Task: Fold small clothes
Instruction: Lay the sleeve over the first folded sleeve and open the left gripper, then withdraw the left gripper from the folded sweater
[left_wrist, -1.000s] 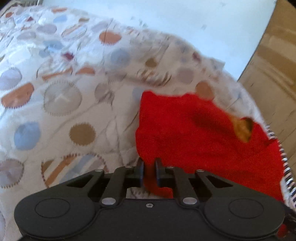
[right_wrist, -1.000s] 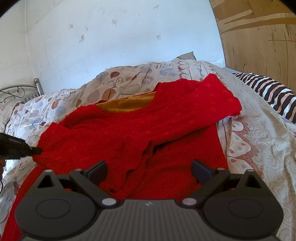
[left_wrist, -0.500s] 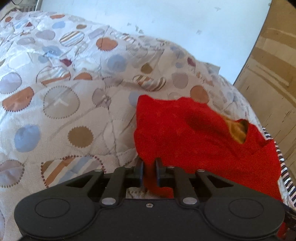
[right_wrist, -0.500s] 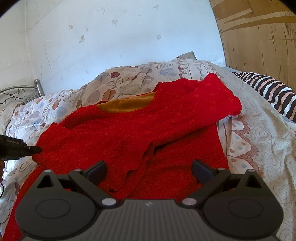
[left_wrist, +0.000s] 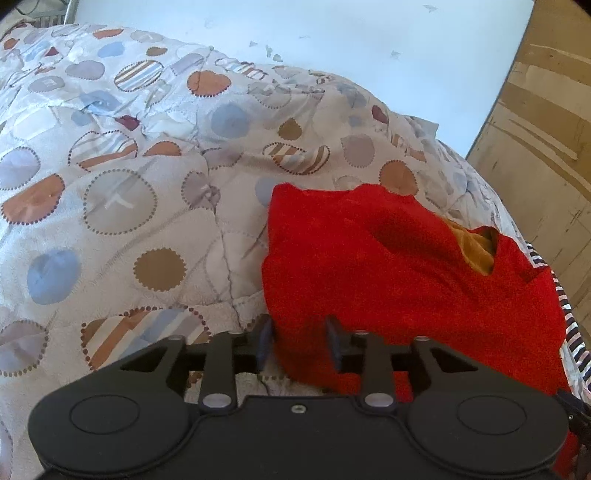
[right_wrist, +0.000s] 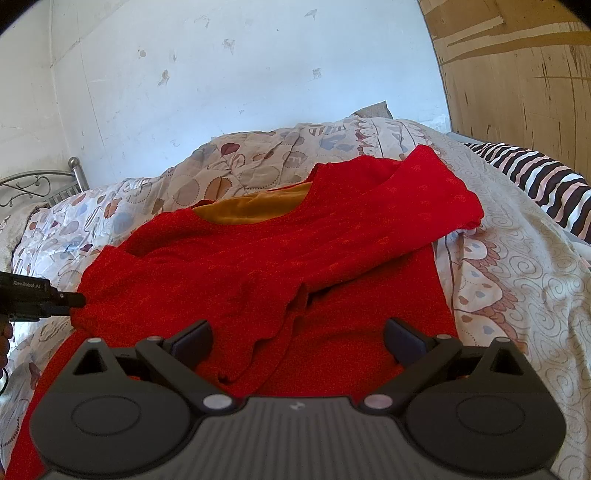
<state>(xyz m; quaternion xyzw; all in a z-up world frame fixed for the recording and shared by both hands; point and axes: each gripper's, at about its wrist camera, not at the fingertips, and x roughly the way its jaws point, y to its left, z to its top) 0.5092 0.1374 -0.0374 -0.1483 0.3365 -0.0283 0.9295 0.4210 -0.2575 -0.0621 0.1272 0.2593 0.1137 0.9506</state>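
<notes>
We find the red garment (right_wrist: 280, 266) spread on the bed, its sleeve folded across the body and an orange lining (right_wrist: 255, 208) showing at the neck opening. It lies over the patterned quilt (left_wrist: 147, 206), toward the bed's right side, where a striped cloth (right_wrist: 546, 184) runs along the edge by the wooden panel (right_wrist: 517, 74).

The left tongs (left_wrist: 300, 341) stand at the garment's left edge. Their jaws have just been opening; a fold of red fabric sits between them, and the pads no longer appear to press on it. The right tongs (right_wrist: 299, 341) hover above the lower body of the garment, jaws wide apart and holding nothing.

Risks, in our judgement: the released edge may spring back or slump, as the quilt beneath is soft and uneven. Fabric could snag on a pad of the left tongs as they withdraw and drag the fold open. The sleeve lies loose and rumpled near the middle; any further fold over it may trap creases and give a lopsided result.
</notes>
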